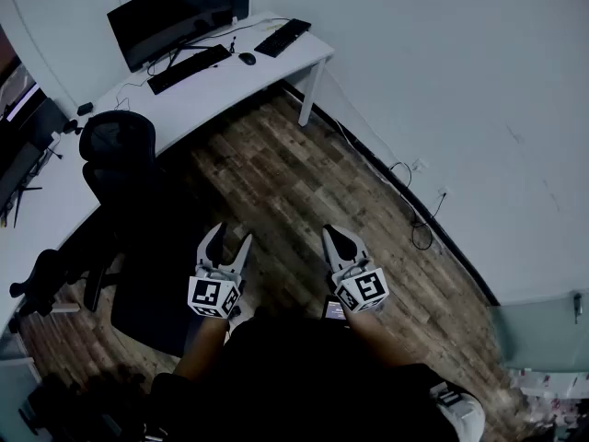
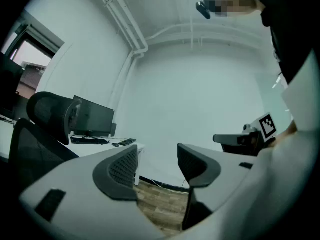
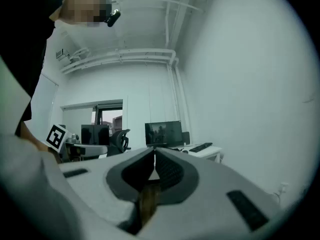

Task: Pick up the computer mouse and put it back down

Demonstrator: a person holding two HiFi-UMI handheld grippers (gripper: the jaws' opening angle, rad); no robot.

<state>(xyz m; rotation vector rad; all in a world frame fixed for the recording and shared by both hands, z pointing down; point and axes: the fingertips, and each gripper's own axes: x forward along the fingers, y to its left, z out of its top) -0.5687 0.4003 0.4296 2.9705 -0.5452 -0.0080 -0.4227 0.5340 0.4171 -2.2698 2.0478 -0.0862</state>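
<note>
Now, mouse [image 1: 247, 59]: lies on the white table [image 1: 230, 88] at the far end of the room, between the two keyboards and well apart from both grippers.
Left gripper [image 1: 232, 236]: held level over the floor, its fingers [image 2: 122, 169] standing well apart with nothing between them; only floorboards show through the gap.
Right gripper [image 1: 329, 232]: held level beside the left one, fingers pressed together at the tips, holding nothing.
Table top: a dark monitor [image 1: 170, 17] stands at the back; a long keyboard [image 1: 189, 68] lies in front of it, left of the mouse; a second keyboard [image 1: 281, 37] lies right of the mouse, near the table's end.
Table leg [image 1: 308, 95]: white, at the near right corner, just beside the wall.
Chair [image 1: 118, 141]: black, with a mesh back, drawn up to the table's left part, between the left gripper and the monitor; in the left gripper view it hides part of the screen's left side.
Mat [image 1: 156, 284]: dark, on the floor under the chair, reaching as far as the left gripper.
Floor [image 1: 276, 182]: wooden boards, bare between the grippers and the table's front edge.
Cable [image 1: 416, 224]: dark, looping along the foot of the right-hand wall, away from the line to the mouse.
Person: dark clothing fills the lower edge of the head view, both forearms reaching forward to the grippers.
</note>
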